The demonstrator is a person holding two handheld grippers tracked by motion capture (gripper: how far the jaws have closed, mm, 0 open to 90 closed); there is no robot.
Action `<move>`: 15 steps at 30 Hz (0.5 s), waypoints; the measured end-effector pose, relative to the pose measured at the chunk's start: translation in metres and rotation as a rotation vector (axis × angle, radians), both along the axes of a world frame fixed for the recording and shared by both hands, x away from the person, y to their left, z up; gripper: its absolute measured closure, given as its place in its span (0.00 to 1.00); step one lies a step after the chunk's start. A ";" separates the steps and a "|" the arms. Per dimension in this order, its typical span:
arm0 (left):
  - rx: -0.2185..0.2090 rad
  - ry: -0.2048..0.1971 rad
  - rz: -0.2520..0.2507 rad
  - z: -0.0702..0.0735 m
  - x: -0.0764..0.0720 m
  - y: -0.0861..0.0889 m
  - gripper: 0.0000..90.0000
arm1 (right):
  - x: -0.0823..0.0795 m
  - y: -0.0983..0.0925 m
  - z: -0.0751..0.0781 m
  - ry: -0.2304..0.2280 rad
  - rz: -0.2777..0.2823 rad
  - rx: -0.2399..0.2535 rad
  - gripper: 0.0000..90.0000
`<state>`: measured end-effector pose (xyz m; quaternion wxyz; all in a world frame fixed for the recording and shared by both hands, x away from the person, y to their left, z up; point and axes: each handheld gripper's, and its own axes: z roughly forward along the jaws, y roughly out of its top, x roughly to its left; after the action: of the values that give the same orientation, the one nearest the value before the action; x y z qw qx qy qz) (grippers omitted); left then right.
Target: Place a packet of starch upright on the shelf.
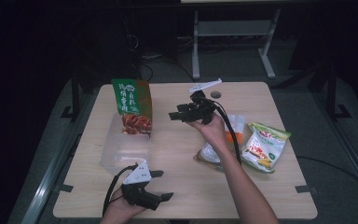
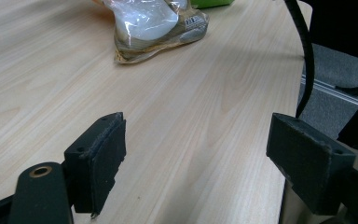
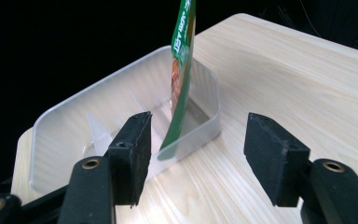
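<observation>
Right gripper [image 1: 173, 115] jaws wide, empty; upright green packet [image 3: 181, 74] in clear bin [image 3: 65, 116] just ahead of fingertips, edge-on. Left gripper [image 1: 161, 185] wide, empty, farther off.

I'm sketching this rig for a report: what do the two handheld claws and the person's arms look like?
Both are black two-jaw tools with blocky, matte pads and brass-ringed holes on the jaw arms. The left claw carries a grey three-cornered plate; the right claw has one too. Each trails a black cable. The forearms are bare, no sleeves.

A clear-wrapped packet [image 1: 213, 151] and a corn-printed pouch [image 1: 265, 147] lie side by side on the table [image 1: 177, 186].
</observation>
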<state>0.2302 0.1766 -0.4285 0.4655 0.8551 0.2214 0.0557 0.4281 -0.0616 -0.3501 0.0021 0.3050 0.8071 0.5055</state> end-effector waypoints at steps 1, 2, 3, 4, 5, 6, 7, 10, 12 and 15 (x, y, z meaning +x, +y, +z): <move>0.004 -0.002 -0.003 0.000 0.000 0.000 0.21 | -0.001 -0.003 0.001 0.002 -0.001 -0.001 0.44; 0.009 -0.007 -0.008 0.000 0.001 0.000 0.21 | -0.003 -0.006 0.001 -0.005 -0.005 0.003 0.44; 0.008 -0.007 -0.009 0.000 0.001 0.000 0.21 | -0.005 -0.009 0.001 -0.007 -0.009 0.001 0.44; 0.004 -0.004 -0.008 0.000 0.000 -0.001 0.21 | -0.006 -0.011 0.001 -0.005 -0.012 -0.004 0.43; 0.004 -0.004 -0.008 -0.001 0.001 -0.001 0.21 | -0.007 -0.015 0.001 -0.002 -0.013 -0.009 0.43; 0.004 -0.004 -0.008 -0.001 0.001 -0.001 0.21 | -0.008 -0.018 0.001 0.003 -0.015 -0.006 0.43; 0.003 -0.002 -0.006 -0.001 0.001 -0.001 0.21 | -0.009 -0.020 0.001 0.004 -0.018 -0.006 0.43; 0.001 0.000 -0.004 -0.001 0.001 -0.001 0.21 | -0.015 -0.030 0.000 0.000 -0.031 -0.021 0.43; 0.004 -0.001 -0.005 -0.001 0.001 0.000 0.21 | -0.017 -0.036 0.000 0.001 -0.040 -0.021 0.43; 0.006 -0.005 -0.008 -0.001 0.001 -0.001 0.21 | -0.020 -0.047 -0.002 0.006 -0.051 -0.020 0.42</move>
<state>0.2310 0.1760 -0.4295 0.4636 0.8573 0.2165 0.0566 0.4078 -0.1084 -0.3517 0.0155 0.3268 0.8041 0.4965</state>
